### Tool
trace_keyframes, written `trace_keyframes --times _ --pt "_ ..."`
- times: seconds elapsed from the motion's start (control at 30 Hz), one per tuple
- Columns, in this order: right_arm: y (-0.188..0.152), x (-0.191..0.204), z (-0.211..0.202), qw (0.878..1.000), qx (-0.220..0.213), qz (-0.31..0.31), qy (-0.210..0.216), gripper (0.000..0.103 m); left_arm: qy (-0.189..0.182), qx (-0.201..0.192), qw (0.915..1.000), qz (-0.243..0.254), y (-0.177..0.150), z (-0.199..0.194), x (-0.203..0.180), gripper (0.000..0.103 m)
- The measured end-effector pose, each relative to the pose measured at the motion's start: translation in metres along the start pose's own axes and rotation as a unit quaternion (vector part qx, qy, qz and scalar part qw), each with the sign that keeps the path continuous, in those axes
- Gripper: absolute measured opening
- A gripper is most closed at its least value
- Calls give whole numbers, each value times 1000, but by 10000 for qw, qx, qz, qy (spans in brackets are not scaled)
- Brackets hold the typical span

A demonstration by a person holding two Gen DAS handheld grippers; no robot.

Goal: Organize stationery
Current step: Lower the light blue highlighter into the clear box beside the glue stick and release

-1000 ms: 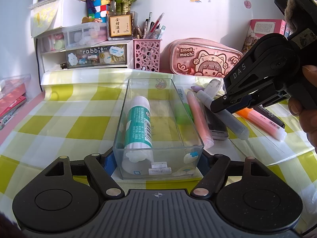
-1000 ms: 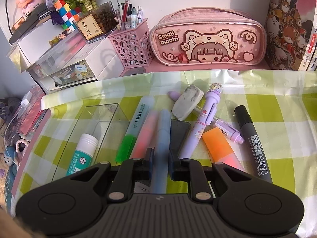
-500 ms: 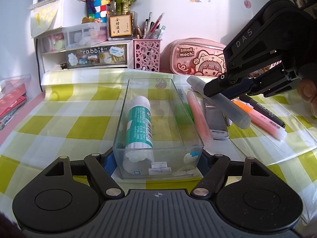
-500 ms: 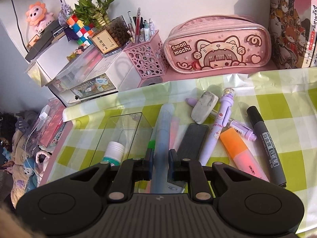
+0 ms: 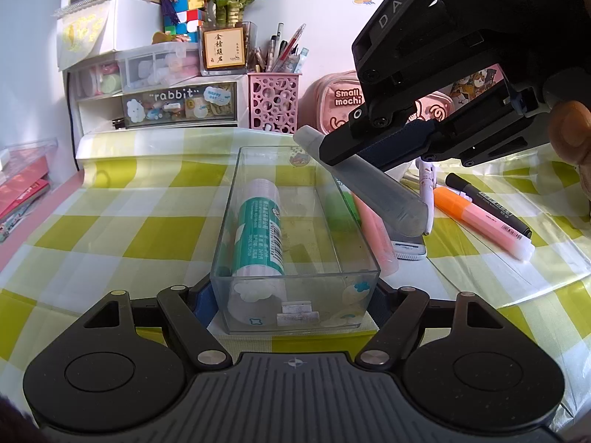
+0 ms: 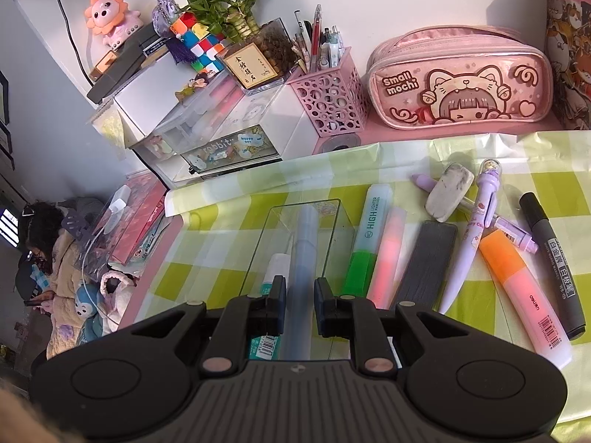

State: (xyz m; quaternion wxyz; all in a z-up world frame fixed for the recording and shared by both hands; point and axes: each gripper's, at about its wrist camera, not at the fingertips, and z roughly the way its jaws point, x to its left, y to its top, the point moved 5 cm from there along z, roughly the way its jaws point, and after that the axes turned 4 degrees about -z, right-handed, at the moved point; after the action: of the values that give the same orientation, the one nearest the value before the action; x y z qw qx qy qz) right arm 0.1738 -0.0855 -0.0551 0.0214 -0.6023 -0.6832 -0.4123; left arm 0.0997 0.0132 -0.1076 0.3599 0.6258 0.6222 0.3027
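Now your right gripper is clamped on the blue highlighter, lifted over the clear tray. Your left gripper grips the tray's near end; a glue stick lies inside.

My left gripper straddles the tray's near end; a glue stick lies inside. My right gripper holds a highlighter above it; pens lie right.

Both tools clamped, tilted downward
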Motion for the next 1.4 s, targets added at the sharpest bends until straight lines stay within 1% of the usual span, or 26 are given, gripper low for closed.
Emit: trace_keyframes --times 0.37,0.8,1.0,1.4 --pt "-2 6 3 10000 53 -8 71 3 -1 -1 10000 2 0 0 0 75" --pt "-8 22 10 9996 148 -207 146 3 22 -2 10000 15 0 0 0 75" --pt "-7 30 20 9988 267 -391 -93 3 177 -67 9998 87 -1 -1 -3 74" --pt "-4 26 37 9962 513 -404 -581 3 190 -107 9998 37 -4 -3 -3 73"
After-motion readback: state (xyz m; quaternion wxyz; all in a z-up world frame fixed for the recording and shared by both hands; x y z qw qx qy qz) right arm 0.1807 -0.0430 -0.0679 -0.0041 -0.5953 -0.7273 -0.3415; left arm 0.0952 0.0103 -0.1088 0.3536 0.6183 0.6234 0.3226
